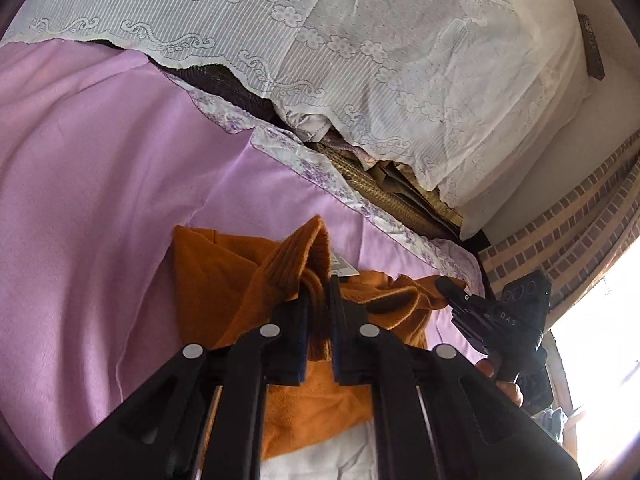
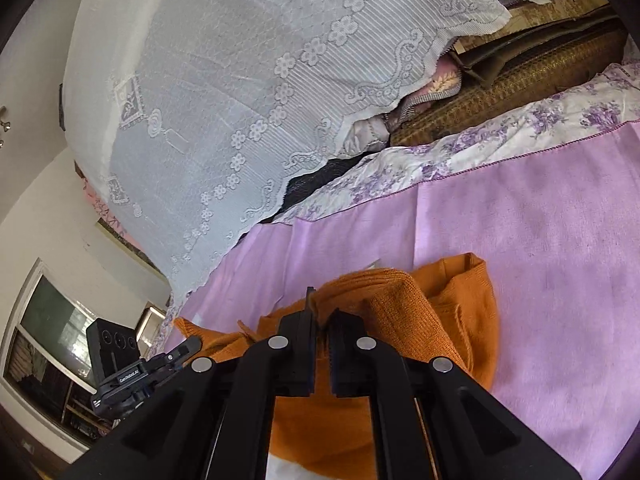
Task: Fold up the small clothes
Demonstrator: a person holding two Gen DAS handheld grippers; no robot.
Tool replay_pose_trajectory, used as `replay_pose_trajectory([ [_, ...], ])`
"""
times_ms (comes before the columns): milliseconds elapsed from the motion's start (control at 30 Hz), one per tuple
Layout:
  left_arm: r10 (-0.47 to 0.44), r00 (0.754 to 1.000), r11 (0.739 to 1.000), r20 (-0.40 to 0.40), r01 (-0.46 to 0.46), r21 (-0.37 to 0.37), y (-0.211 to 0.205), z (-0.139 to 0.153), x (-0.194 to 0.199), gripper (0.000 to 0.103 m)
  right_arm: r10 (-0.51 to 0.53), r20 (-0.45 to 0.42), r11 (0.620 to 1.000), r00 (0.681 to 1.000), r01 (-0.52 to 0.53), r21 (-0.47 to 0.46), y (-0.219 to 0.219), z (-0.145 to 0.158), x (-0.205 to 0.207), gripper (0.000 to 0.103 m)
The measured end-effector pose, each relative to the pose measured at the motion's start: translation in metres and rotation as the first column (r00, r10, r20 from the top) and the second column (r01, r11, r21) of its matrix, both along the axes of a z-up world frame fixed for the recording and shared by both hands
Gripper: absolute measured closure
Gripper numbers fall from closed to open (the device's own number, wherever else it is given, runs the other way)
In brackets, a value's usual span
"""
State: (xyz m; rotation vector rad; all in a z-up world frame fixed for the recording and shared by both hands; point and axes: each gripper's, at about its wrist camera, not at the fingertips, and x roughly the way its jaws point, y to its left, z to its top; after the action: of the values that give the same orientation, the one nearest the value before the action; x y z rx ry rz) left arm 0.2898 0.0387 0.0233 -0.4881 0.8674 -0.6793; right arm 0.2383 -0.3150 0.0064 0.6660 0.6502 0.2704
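The orange knitted garment (image 1: 224, 280) lies bunched on a lilac bedsheet (image 1: 80, 200), part of it lifted off the sheet by both grippers. The left gripper (image 1: 320, 300) has its jaws pressed together on a ribbed edge of the knit, which rises in a peak just beyond the fingertips; a small white label (image 1: 342, 268) shows beside that peak. The right gripper (image 2: 322, 320) is likewise pinched tight on a fold of the same garment, with ribbed fabric humped up to the right of its tips. In the left wrist view the right gripper appears at the right side, a person's fingers (image 1: 508, 384) wrapped around its handle. Beyond the garment, the sheet's purple-flowered border (image 2: 520, 128) runs along a stack of bedding draped with a white lace cover (image 2: 240, 100). A window (image 2: 52, 340) sits at the far left of the right wrist view.
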Motion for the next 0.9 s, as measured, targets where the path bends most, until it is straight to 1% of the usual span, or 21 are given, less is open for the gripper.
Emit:
replay_pose_trajectory([
  [100,0.020,0.999,0.999,-0.038,-0.019,0.030,-0.006,-0.027,0.020,0.096,-0.024,-0.026,1.000,0.999,0.024,0.002,-0.003,-0.020,0.019,0.096],
  [133,0.027,0.998,0.999,-0.055,-0.025,0.033,-0.007,-0.036,0.024,0.095,-0.035,-0.028,0.999,0.999,0.036,0.011,-0.007,-0.026,0.022,0.091],
  [167,0.034,0.997,0.999,-0.072,-0.032,0.024,-0.005,-0.044,0.028,0.095,-0.046,-0.035,0.999,0.998,0.047,0.023,-0.011,-0.031,0.023,0.085],
  [200,0.042,0.995,0.999,-0.087,-0.041,0.009,-0.002,-0.050,0.030,0.092,-0.054,-0.044,0.997,0.998,0.056,0.044,-0.017,-0.035,0.022,0.061],
  [233,0.047,0.994,0.999,-0.100,-0.049,-0.009,0.002,-0.053,0.031,0.087,-0.056,-0.034,0.995,0.998,0.059,0.076,-0.022,-0.036,0.019,0.057],
  [267,0.047,0.993,0.998,-0.110,-0.050,-0.028,0.006,-0.054,0.032,0.085,-0.066,-0.016,0.992,0.998,0.067,0.103,-0.027,-0.034,0.014,0.057],
  [300,0.054,0.992,0.997,-0.112,-0.060,-0.048,0.011,-0.051,0.031,0.080,-0.082,0.007,0.991,0.997,0.080,0.112,-0.031,-0.028,0.008,0.056],
  [333,0.080,0.992,0.995,-0.100,-0.086,-0.060,0.017,-0.047,0.028,0.063,-0.093,0.029,0.990,0.995,0.089,0.106,-0.033,-0.022,0.003,0.056],
  [367,0.121,0.990,0.990,-0.075,-0.126,-0.057,0.025,-0.039,0.023,0.053,-0.094,0.050,0.992,0.994,0.089,0.093,-0.031,-0.016,-0.003,0.056],
  [400,0.159,0.986,0.986,-0.042,-0.161,-0.052,0.032,-0.030,0.016,0.039,-0.086,0.067,0.994,0.994,0.081,0.076,-0.028,-0.010,-0.007,0.056],
  [467,0.164,0.986,0.985,0.008,-0.163,-0.061,0.035,-0.012,0.005,0.037,-0.060,0.088,0.998,0.994,0.056,0.040,-0.014,-0.002,-0.011,0.059],
  [500,0.138,0.990,0.988,0.024,-0.136,-0.070,0.031,-0.004,0.000,0.035,-0.033,0.093,0.999,0.995,0.031,0.022,-0.005,0.001,-0.010,0.061],
  [533,0.101,0.994,0.993,0.042,-0.098,-0.069,0.023,0.003,-0.004,0.029,0.002,0.095,1.000,0.995,-0.002,-0.004,0.007,0.003,-0.008,0.062],
  [600,0.038,0.996,0.999,0.083,-0.037,-0.017,-0.004,0.011,-0.012,0.022,0.067,0.092,0.996,0.994,-0.061,-0.068,0.033,0.005,-0.002,0.063],
  [633,0.024,0.994,0.999,0.104,-0.027,0.033,-0.019,0.011,-0.013,0.019,0.099,0.085,0.992,0.991,-0.091,-0.091,0.045,0.003,0.002,0.063],
  [667,0.018,0.993,0.996,0.117,-0.028,0.089,-0.033,0.008,-0.011,0.018,0.126,0.068,0.987,0.990,-0.119,-0.108,0.056,-0.002,0.009,0.063],
  [733,0.005,0.995,0.986,0.099,-0.022,0.165,-0.052,-0.007,-0.002,0.018,0.142,0.016,0.983,0.990,-0.139,-0.119,0.068,-0.016,0.024,0.063],
  [800,0.009,0.999,0.980,0.035,-0.016,0.197,-0.058,-0.031,0.014,0.018,0.112,-0.044,0.985,0.993,-0.117,-0.127,0.065,-0.035,0.036,0.063],
  [833,0.019,1.000,0.976,0.001,-0.018,0.217,-0.057,-0.044,0.021,0.018,0.081,-0.070,0.988,0.994,-0.090,-0.129,0.057,-0.044,0.040,0.066],
  [867,0.025,0.999,0.974,-0.023,-0.019,0.228,-0.055,-0.054,0.028,0.019,0.057,-0.085,0.991,0.995,-0.066,-0.113,0.046,-0.052,0.043,0.070],
  [900,0.023,0.999,0.974,-0.029,-0.016,0.225,-0.052,-0.060,0.031,0.022,0.025,-0.095,0.995,0.995,-0.034,-0.092,0.032,-0.057,0.044,0.086],
])
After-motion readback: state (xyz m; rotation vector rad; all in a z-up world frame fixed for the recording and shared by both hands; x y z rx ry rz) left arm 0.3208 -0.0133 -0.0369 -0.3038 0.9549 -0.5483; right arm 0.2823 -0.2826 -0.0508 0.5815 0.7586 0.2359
